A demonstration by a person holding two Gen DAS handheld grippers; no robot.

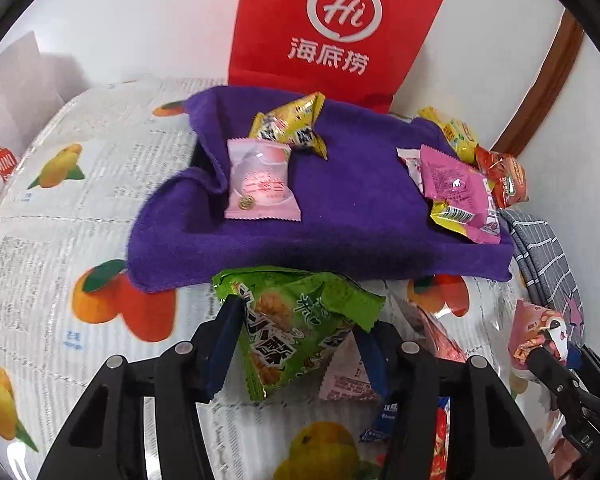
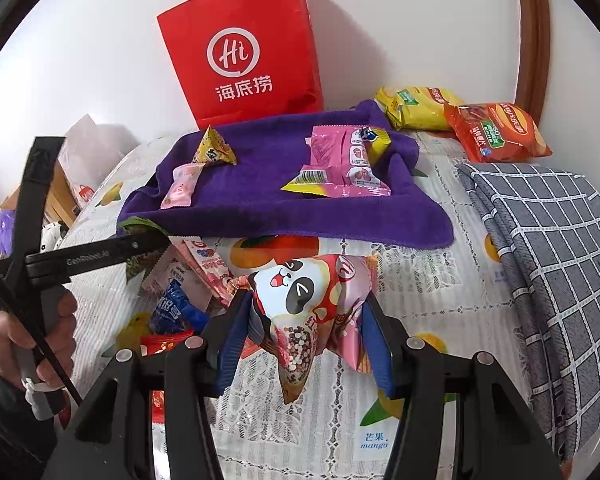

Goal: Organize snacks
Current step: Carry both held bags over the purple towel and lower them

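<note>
Red Haidilao "Hi" bag point(image 2: 240, 52), left gripper point(image 1: 296, 344) clamping green packet point(image 1: 296, 328), right gripper point(image 2: 306, 344) pinching panda packet point(image 2: 304, 308)

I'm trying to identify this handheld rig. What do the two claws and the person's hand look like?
Both claws, left claw and right claw, have matte black angular frames with silver round bolts and ribbed dark blue pads. The left one's side bears small white lettering. The hand wraps a grey handle; its sleeve is dark.
</note>
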